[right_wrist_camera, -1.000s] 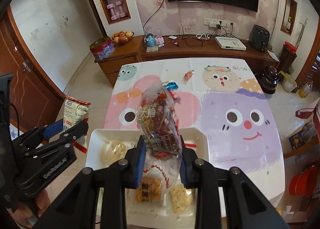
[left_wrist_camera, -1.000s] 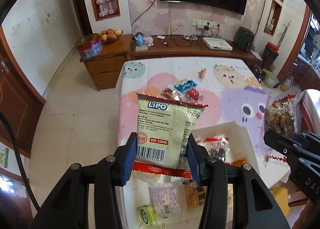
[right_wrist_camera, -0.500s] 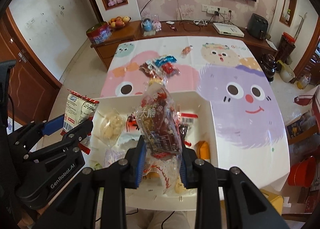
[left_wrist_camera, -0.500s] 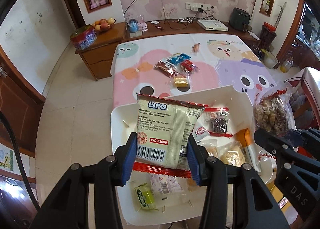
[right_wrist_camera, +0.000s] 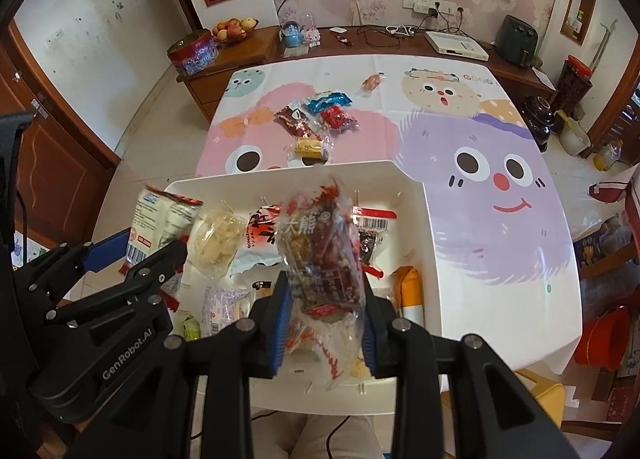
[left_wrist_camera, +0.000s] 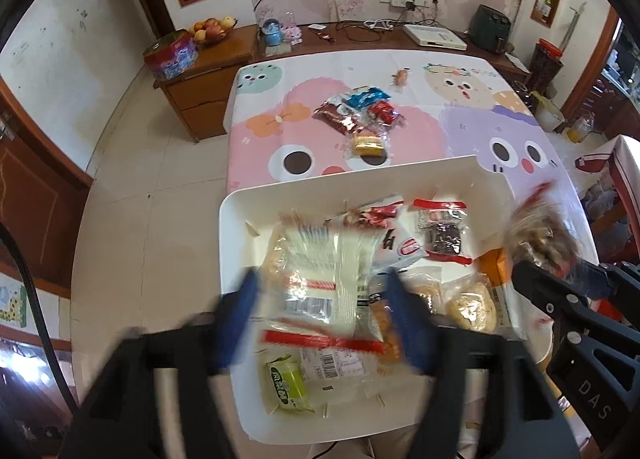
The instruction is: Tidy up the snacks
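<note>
The left gripper (left_wrist_camera: 324, 315) has just been opening its jaws; they stand spread, and the cream biscuit packet (left_wrist_camera: 320, 279) between them looks loose above the white tray (left_wrist_camera: 240, 211). The right gripper (right_wrist_camera: 324, 323) pinches a clear bag of nuts (right_wrist_camera: 320, 251) over the same tray. More snacks (right_wrist_camera: 316, 119) lie on the tablecloth (right_wrist_camera: 480, 219) beyond.

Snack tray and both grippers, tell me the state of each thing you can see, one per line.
Left gripper: jaws have just been opening, now wide, pads clear of the cracker pack.
Cracker pack: between the open jaws, blurred, over the tray.
Right gripper: shut on the nut bag.
Nut bag: held upright above the tray.
White tray: partly filled with snacks.
Loose snacks: lying on the table, outside the tray.
</note>
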The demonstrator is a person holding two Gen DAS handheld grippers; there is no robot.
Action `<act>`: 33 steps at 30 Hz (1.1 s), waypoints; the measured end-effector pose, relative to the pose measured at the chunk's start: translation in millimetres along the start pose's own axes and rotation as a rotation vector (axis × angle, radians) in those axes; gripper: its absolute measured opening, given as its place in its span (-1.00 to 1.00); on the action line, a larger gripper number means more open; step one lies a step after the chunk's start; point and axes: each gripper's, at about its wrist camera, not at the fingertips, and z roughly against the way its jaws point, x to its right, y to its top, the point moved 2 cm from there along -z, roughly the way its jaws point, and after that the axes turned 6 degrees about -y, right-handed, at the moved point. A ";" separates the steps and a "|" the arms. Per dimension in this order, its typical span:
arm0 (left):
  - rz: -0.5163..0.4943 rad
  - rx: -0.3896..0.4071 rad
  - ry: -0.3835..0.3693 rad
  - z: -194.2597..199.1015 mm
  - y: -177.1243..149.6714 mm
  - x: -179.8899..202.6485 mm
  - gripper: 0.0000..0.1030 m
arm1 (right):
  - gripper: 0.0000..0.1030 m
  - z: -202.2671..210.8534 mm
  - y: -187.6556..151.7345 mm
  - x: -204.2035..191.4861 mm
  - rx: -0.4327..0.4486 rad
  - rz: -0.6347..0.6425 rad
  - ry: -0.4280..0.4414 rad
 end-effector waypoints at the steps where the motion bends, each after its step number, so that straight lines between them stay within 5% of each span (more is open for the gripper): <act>1: 0.009 0.003 0.008 0.0 -0.2 -1.8 0.83 | -0.37 -1.2 0.3 -0.1 -0.004 0.000 -0.003; 6: 0.044 0.000 0.013 -2.4 0.2 -10.8 0.85 | -0.15 -3.6 0.5 0.0 -0.009 -0.011 -0.003; 33: 0.046 0.011 0.002 -2.3 6.4 -16.7 0.84 | -0.13 -8.2 3.2 -8.3 -0.025 -0.001 -0.018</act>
